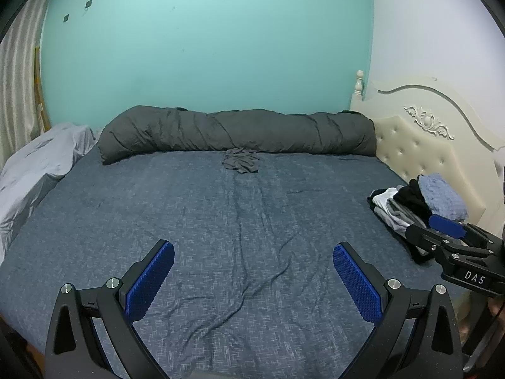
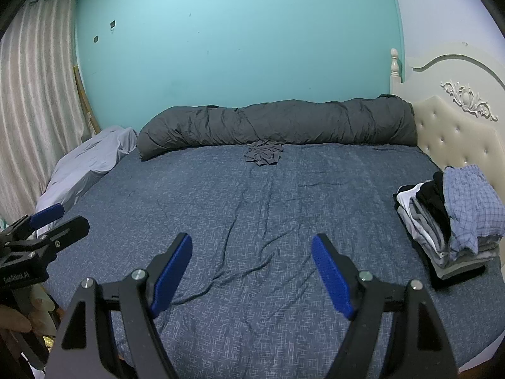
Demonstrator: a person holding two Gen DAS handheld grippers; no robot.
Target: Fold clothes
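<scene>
1. We hold the left gripper over the blue bedsheet, jaws spread wide with nothing between them
2. Our right gripper hovers beside it, jaws also apart and empty
3. A crumpled grey garment lies far across the bed, touching the rolled dark duvet
4. A stack of folded clothes sits at the right edge, near the cream headboard, a checked piece on top

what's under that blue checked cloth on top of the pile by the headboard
Under the blue checked cloth the pile shows black, white and grey folded garments edge-on. What each garment is stays covered.
</scene>
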